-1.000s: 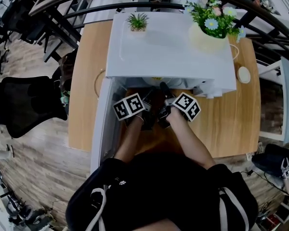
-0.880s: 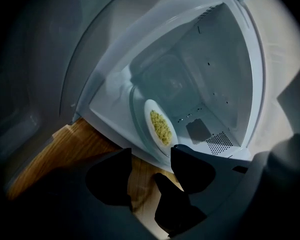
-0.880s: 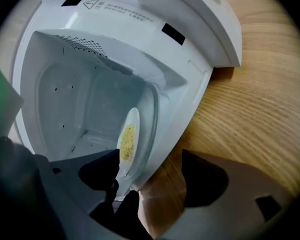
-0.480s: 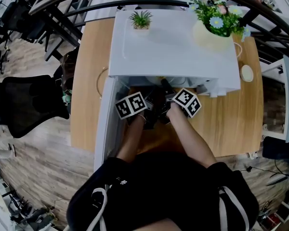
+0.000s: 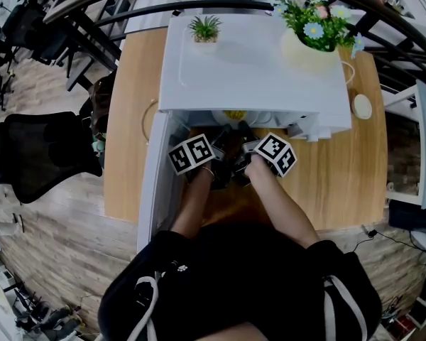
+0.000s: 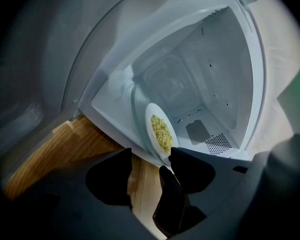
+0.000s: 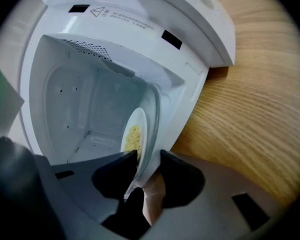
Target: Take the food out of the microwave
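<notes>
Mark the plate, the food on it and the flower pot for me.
plate (image 6: 152,109), left gripper view, bare white upper rim.
food (image 6: 162,133), left gripper view, middle of the yellow heap.
flower pot (image 5: 305,54), head view, pale side wall below the flowers.

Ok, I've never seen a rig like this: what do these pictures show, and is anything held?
No robot: a person holds two grippers, each with two fingers. The head view looks down from their head; the other two ride on the grippers. A white microwave stands open on a wooden table, a small plant and a flower pot on top. Inside is a plate of yellow food. The right gripper clamps the plate's rim between its fingers; the left gripper is open beside it.
</notes>
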`<state>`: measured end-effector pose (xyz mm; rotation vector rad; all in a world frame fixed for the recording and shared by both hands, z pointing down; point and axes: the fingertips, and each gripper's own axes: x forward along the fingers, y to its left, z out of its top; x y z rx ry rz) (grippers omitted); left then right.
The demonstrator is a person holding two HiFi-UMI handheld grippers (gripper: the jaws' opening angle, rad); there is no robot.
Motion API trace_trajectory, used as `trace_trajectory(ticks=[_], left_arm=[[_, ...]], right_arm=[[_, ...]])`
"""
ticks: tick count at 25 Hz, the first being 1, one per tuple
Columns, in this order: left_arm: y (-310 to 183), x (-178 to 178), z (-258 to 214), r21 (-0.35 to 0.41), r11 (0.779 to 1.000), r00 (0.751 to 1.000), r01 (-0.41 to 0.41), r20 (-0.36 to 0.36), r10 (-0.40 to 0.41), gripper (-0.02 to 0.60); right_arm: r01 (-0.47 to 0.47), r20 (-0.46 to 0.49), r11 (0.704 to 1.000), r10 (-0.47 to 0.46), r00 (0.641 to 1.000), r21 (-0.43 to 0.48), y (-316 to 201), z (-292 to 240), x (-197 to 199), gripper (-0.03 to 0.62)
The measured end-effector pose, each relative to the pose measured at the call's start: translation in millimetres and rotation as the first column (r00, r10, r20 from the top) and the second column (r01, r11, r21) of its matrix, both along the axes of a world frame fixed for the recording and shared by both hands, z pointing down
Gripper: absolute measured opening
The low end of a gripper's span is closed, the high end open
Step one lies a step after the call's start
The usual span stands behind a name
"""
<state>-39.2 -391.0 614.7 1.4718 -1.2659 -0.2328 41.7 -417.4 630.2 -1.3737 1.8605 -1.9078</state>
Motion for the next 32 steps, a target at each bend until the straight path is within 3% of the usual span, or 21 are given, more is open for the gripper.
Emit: trace_trajectory(ticks=[5,11,21,24,26,32], left_arm=[[0,4,0,-0.001,1.000,1.000,-0.004,-0.004,0.004,0.224],[1,8,-3,0.006,1.000,1.000,-0.006,-0.011,0.006,0.224],[3,21,-4,0.004,1.000,0.999,-0.023,-0.025,0.023,0.220],[5,23,-4,0.004,1.000,1.000,-0.024,-0.017,0.024,0.190],[7,23,-4,-0.002,1.000,1.000,-0.014,-0.014,0.014,0.118],[15,29,-8,-0.002,1.000,0.998,0.010,-0.057,-0.010,0.081]], right_arm=[[0.011,0.002,1.000,-0.011,1.000,0.021,2,-5,1,0.077],[-0.008,0.090,1.000,0.008,0.996,-0.001,7,-8,5,0.048],[-0.014,0.144,1.000,0.012,0.989,0.011,20,-22,17,0.018],[-0.002,0.150,1.000,-0.001,0.989,0.022,24,-25,18,0.015],[-0.002,0.156,1.000,-0.001,0.988,0.021,27,-26,20,0.015],[0.000,0.168,1.000,-0.004,0.986,0.027,37,-26,27,0.021]])
